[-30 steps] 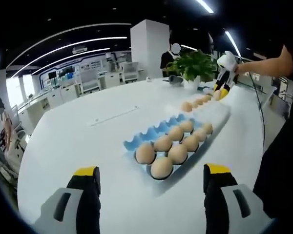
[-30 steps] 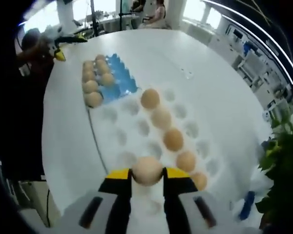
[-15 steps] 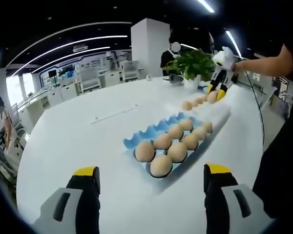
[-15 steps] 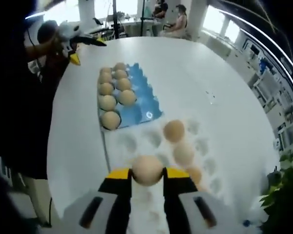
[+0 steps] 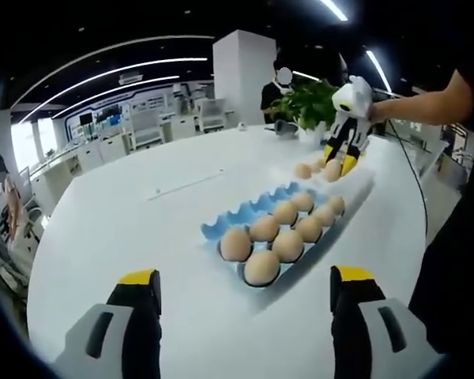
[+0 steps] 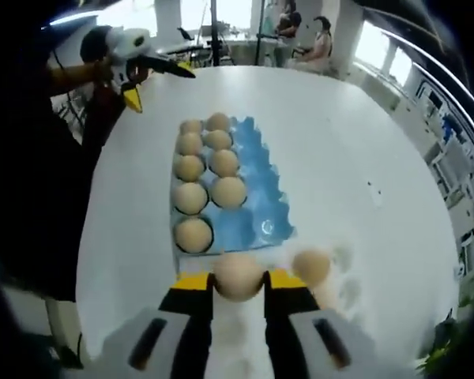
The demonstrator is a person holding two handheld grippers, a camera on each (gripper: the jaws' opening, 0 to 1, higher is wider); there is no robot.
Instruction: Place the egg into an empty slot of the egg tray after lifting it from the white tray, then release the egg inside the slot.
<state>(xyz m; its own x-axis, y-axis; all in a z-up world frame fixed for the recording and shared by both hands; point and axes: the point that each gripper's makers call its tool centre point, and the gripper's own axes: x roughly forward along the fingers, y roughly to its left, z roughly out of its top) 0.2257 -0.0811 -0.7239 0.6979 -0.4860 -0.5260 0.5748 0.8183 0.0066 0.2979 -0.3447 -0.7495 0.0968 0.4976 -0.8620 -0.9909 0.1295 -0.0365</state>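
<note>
Rising from the bottom of the left gripper view, the left gripper (image 5: 245,296) stands with its jaws wide apart and nothing between them. Above it, at the frame's centre, the blue egg tray (image 5: 245,219) holds seven eggs on the white table (image 5: 126,229). Past it, upper right, lies the white tray (image 5: 355,183), and over that the right gripper (image 5: 341,154) pinches an egg.

In the right gripper view, the right gripper (image 6: 238,286) clamps the egg (image 6: 238,275) at lower centre, over the near edge of the blue egg tray (image 6: 257,178). The left gripper (image 6: 154,75) shows at upper left.
</note>
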